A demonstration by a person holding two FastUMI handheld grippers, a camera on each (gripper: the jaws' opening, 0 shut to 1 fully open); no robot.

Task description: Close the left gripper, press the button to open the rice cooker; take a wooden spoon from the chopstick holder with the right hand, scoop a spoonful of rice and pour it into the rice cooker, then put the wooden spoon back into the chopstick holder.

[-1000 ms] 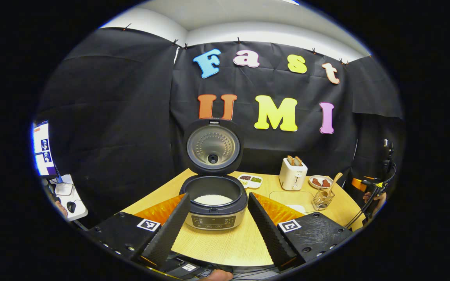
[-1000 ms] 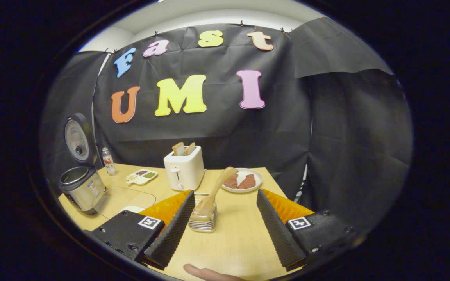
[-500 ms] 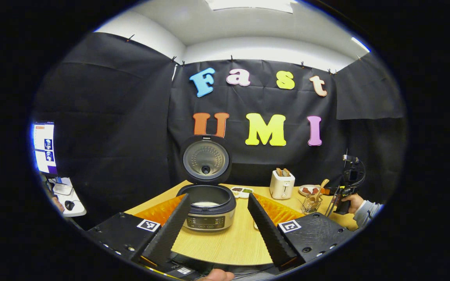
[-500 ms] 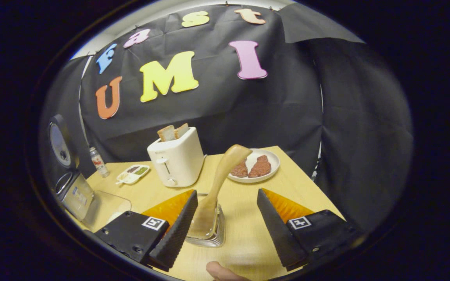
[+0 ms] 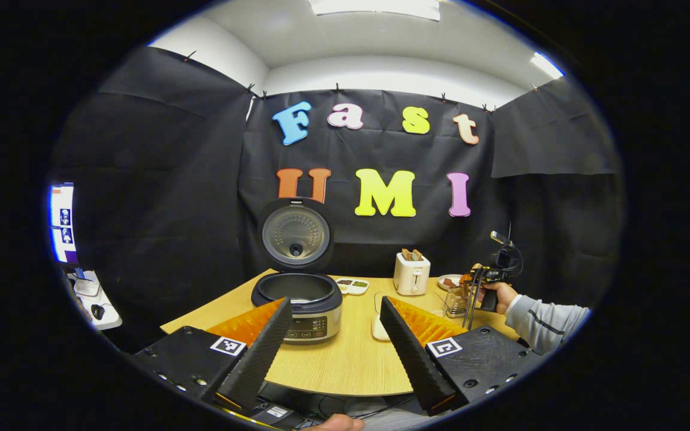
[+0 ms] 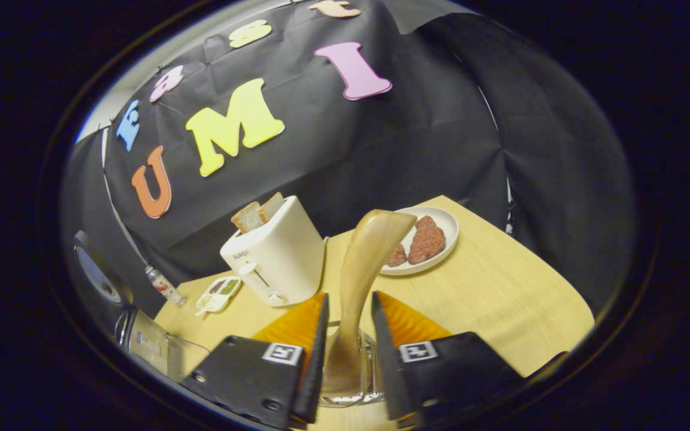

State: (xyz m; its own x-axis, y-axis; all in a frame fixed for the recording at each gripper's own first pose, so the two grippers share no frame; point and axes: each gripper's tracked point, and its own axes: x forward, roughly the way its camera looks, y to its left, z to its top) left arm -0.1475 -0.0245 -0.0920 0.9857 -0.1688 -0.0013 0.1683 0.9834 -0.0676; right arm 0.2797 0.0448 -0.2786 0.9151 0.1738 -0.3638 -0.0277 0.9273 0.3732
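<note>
The rice cooker (image 5: 297,302) stands open on the wooden table (image 5: 345,365), its lid (image 5: 296,234) upright. My left gripper (image 5: 334,301) hangs open in front of the cooker and well short of it, with nothing between its fingers. In the right gripper view my right gripper (image 6: 350,296) is shut on the handle of the wooden spoon (image 6: 364,263), which stands tilted in the chopstick holder (image 6: 371,383). In the left gripper view that gripper (image 5: 489,278) is at the holder (image 5: 456,301), held by a hand with a grey sleeve.
A white toaster (image 6: 276,257) with bread stands just behind the holder. A plate of meat (image 6: 423,239) lies to its right, a small divided dish (image 6: 219,293) and a bottle (image 6: 162,284) to its left. A white patch (image 5: 376,328) lies right of the cooker.
My right gripper moved in over the holder and shut on the spoon's handle. My left gripper drew back from the cooker, which looks smaller now.
</note>
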